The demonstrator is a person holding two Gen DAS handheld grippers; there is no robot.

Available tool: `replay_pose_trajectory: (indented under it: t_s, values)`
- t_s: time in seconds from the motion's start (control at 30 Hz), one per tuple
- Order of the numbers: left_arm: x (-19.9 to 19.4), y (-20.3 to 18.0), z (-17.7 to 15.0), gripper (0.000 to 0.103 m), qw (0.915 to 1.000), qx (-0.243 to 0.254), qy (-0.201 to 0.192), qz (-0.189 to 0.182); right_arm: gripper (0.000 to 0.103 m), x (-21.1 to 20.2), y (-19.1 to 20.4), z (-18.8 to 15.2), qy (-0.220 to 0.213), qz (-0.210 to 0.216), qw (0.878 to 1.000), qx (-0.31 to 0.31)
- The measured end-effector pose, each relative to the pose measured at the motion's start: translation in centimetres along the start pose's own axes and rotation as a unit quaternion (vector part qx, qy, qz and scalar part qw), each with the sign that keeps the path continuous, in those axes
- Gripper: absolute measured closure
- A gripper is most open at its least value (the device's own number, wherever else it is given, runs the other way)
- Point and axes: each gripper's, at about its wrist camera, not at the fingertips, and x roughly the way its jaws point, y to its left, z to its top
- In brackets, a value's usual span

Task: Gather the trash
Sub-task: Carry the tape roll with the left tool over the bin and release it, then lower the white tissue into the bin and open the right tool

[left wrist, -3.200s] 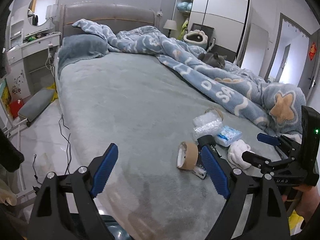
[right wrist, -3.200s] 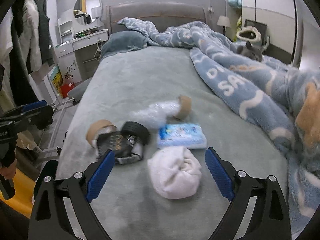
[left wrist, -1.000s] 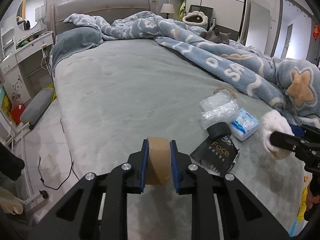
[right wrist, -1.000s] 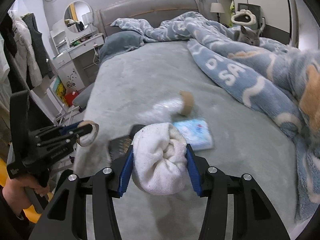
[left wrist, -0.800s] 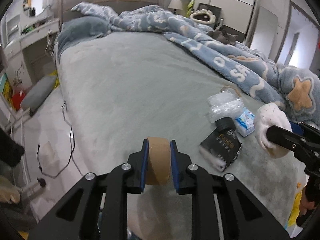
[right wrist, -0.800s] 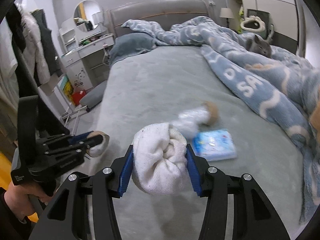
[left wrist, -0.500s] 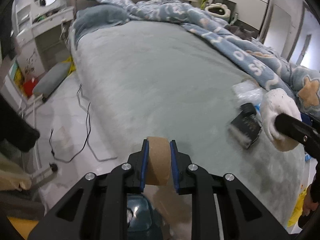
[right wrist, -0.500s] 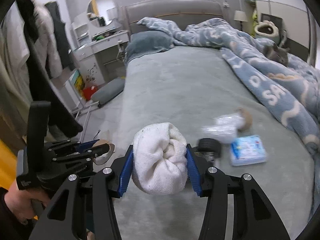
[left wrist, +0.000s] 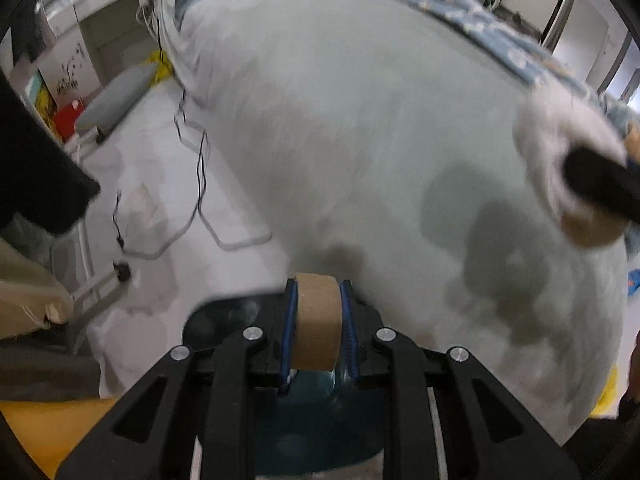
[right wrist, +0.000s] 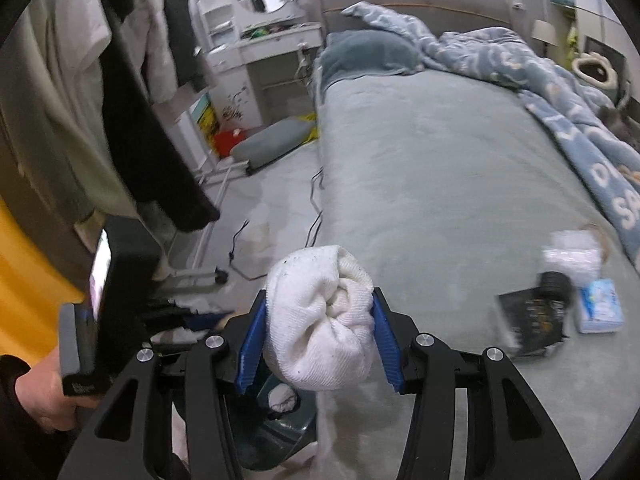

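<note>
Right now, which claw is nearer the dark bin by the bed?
Left. The left claw holds the tape roll directly over the bin; the right claw sits beside it over the bed edge.

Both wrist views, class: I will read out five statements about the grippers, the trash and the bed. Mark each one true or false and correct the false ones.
1. The left gripper is shut on the cardboard tape roll. True.
2. The right gripper is open and holds nothing. False: its jaws clamp the rolled white cloth.
3. A dark bin shows below the right gripper. True.
4. The blue tissue pack lies on the floor. False: it lies on the bed.
5. The black packet is already in the bin. False: it lies on the bed.
</note>
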Motion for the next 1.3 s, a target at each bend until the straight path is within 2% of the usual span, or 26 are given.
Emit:
replay_pose_trajectory:
  t_s: [0.23,0.33,0.63,0.67,0.7,0.77,0.83,0.9,1.03,1.3]
  values:
    - [3.6,3.5,-4.9,0.08,0.9953,-0.037,0.087,-0.022,0.052,3.1,2.6,0.0,0.031,0.01,0.999,-0.014]
    - [4.2,4.8,-6.0,0.08,0.9928,-0.046,0.109,-0.018,0.052,4.3,3.4,-0.1,0.043,0.01,0.999,-0.022]
    - [5.3,7.9,-8.7,0.08,0.9826,-0.08,0.163,-0.038,0.052,7.9,5.8,-0.6,0.082,0.013,0.996,-0.037]
    - [5.4,7.9,-8.7,0.073,0.982,-0.082,0.165,-0.042,0.052,8.2,6.0,-0.7,0.085,0.014,0.996,-0.038]
    - [5.3,8.0,-8.9,0.061,0.9816,-0.082,0.166,-0.047,0.052,8.5,6.3,-0.8,0.089,0.014,0.995,-0.04]
    - [5.1,8.2,-9.0,0.051,0.9817,-0.08,0.165,-0.051,0.052,9.2,6.7,-0.9,0.096,0.012,0.994,-0.045]
    - [4.7,8.4,-9.1,0.048,0.9828,-0.074,0.161,-0.054,0.052,9.8,7.1,-1.1,0.103,0.013,0.993,-0.048]
    - [4.0,8.8,-9.0,0.039,0.9838,-0.08,0.148,-0.062,0.052,10.5,7.4,-1.4,0.111,0.012,0.993,-0.049]
    - [2.6,9.6,-8.4,0.037,0.9869,-0.085,0.119,-0.068,0.052,12.5,7.9,-2.3,0.137,0.007,0.989,-0.052]
    - [0.3,11.7,-7.8,0.033,0.9903,-0.1,0.082,-0.05,0.052,16.3,8.5,-5.1,0.199,0.012,0.979,-0.045]
